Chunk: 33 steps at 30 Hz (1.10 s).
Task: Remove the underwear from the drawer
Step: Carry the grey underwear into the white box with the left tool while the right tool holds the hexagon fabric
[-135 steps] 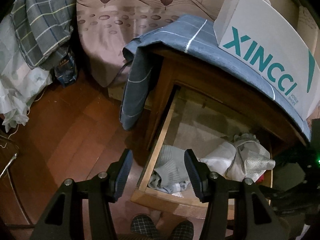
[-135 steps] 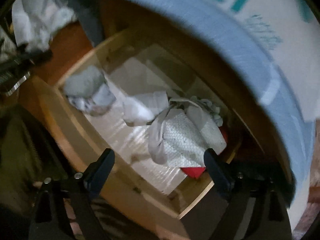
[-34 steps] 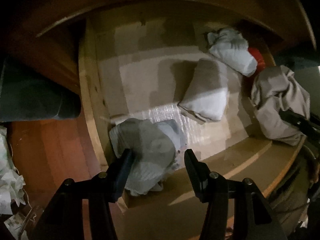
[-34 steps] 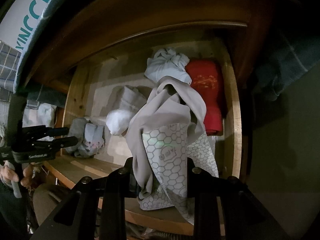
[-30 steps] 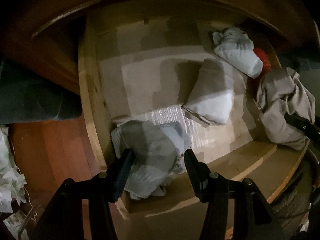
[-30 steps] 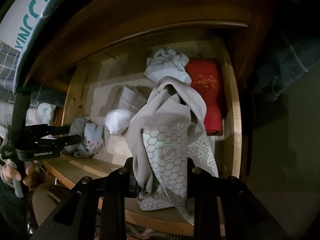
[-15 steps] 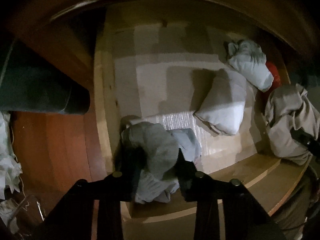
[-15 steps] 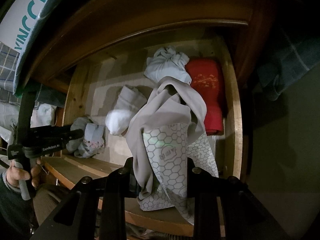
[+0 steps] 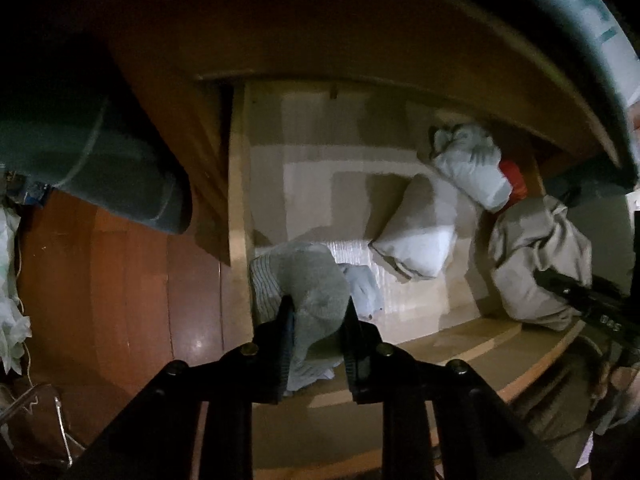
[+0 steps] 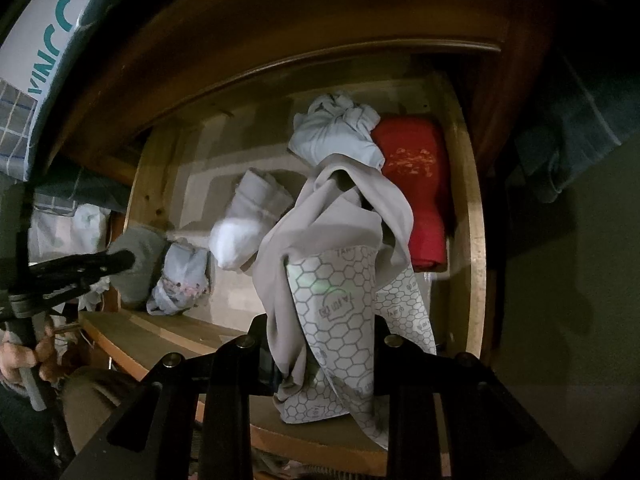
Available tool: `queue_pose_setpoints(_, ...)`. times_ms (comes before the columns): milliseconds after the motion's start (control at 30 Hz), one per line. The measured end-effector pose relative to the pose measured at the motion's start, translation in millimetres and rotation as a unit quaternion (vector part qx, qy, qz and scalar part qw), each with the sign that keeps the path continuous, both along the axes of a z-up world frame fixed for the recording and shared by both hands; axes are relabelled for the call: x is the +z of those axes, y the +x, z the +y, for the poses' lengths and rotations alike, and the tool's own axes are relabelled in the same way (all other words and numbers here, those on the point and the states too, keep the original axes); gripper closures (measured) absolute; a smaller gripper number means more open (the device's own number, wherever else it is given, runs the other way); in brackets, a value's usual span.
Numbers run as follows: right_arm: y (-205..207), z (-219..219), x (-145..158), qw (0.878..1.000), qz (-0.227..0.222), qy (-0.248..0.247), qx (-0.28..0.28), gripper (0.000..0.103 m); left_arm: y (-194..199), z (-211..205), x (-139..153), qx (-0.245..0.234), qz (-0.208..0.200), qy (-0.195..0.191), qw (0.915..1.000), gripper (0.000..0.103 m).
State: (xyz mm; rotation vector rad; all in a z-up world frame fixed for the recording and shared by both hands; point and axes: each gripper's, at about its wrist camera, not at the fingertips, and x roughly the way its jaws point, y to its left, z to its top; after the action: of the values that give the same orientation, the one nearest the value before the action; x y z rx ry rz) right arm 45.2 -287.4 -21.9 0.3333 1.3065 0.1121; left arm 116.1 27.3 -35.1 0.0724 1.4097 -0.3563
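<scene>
You are gripping a grey bundle of underwear (image 9: 316, 300) at the front left corner of the open drawer (image 9: 240, 184), and your left gripper (image 9: 317, 344) is closing its jaws on it, the pads pressing into the cloth from both sides. Part of the bundle is bulging above the fingertips, and a paler blue piece (image 9: 362, 288) is lying just beside it on the drawer floor.

Your right gripper (image 10: 324, 360) is clamping tight on a beige garment (image 10: 332, 216) with a white hexagon-printed panel, which is hanging up and over the front of the drawer on its right side.

Behind these, a folded white piece (image 9: 420, 244) is lying in the middle of the drawer, a knotted pale grey piece (image 10: 338, 132) is sitting toward the back, and a red item (image 10: 420, 192) is lying along the right wall, touching the knotted piece.

The drawer is sitting under a wooden cabinet top (image 10: 280, 32). A white box with teal lettering (image 10: 52, 40) is resting above it, and a dark blue cloth (image 9: 100, 168) is hanging down the cabinet's left side over the red-brown wooden floor (image 9: 112, 288).
</scene>
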Motion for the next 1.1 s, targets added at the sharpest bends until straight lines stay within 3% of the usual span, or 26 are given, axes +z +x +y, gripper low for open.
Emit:
queue_pose_setpoints(333, 0, 2, -1, 1.0, 0.0, -0.007, 0.0, 0.079, -23, 5, 48, 0.008, -0.06, -0.029, 0.9978, 0.081)
queue_pose_setpoints(733, 1, 5, -2, 1.0, 0.002, -0.022, 0.003, 0.079, -57, -5, 127, -0.009, -0.142, -0.062, 0.988, 0.081)
queue_pose_setpoints(1100, 1, 6, -2, 1.0, 0.001, -0.024, 0.004, 0.079, -72, -20, 241, -0.044, -0.23, -0.116, 0.9652, 0.081)
